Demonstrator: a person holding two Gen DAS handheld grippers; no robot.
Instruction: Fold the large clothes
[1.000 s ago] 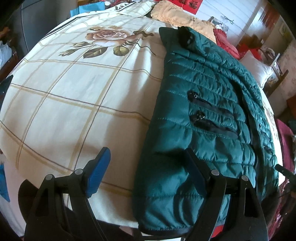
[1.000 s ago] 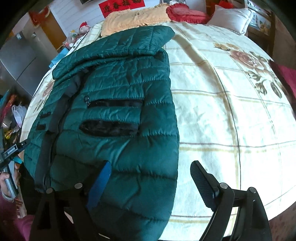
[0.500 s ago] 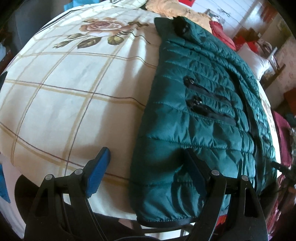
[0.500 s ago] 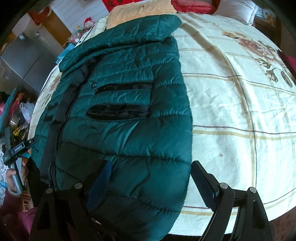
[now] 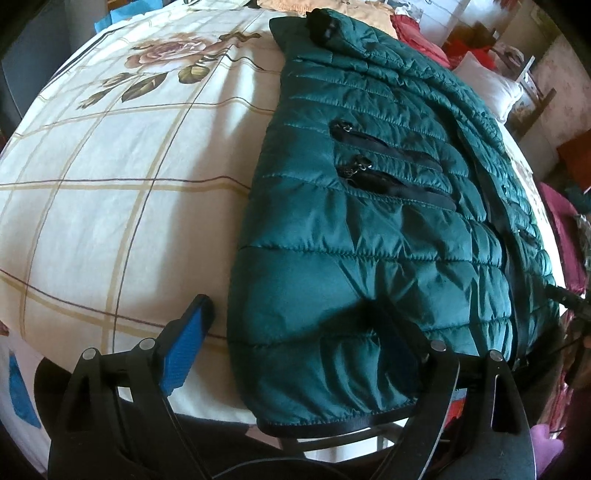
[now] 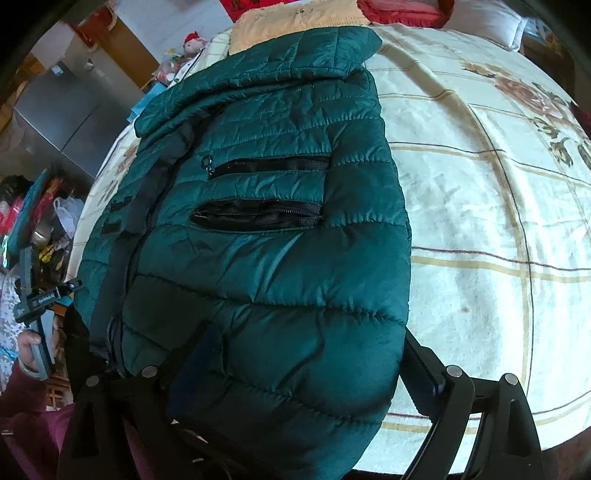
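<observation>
A dark green quilted puffer jacket [image 5: 369, 206] lies lengthwise on the bed, front up, with two black zip pockets; it also shows in the right wrist view [image 6: 273, 236]. My left gripper [image 5: 291, 332] is open, its jaws straddling the jacket's hem corner on one side. My right gripper [image 6: 295, 362] is open over the other hem corner, and the jacket's hem covers its left finger. The hem hangs a little over the bed's near edge. The left gripper, held in a hand, also shows at the left of the right wrist view [image 6: 40, 299].
The bed has a cream checked sheet [image 5: 110, 184] with rose prints. A yellow blanket [image 6: 295, 22], red cushion and white pillow [image 5: 487, 88] lie at the far end. A grey cabinet [image 6: 55, 110] and clutter stand beside the bed.
Both grippers have moved forward and down onto the jacket's hem corners; the jacket now fills more of each view. Both jaws stay open.
</observation>
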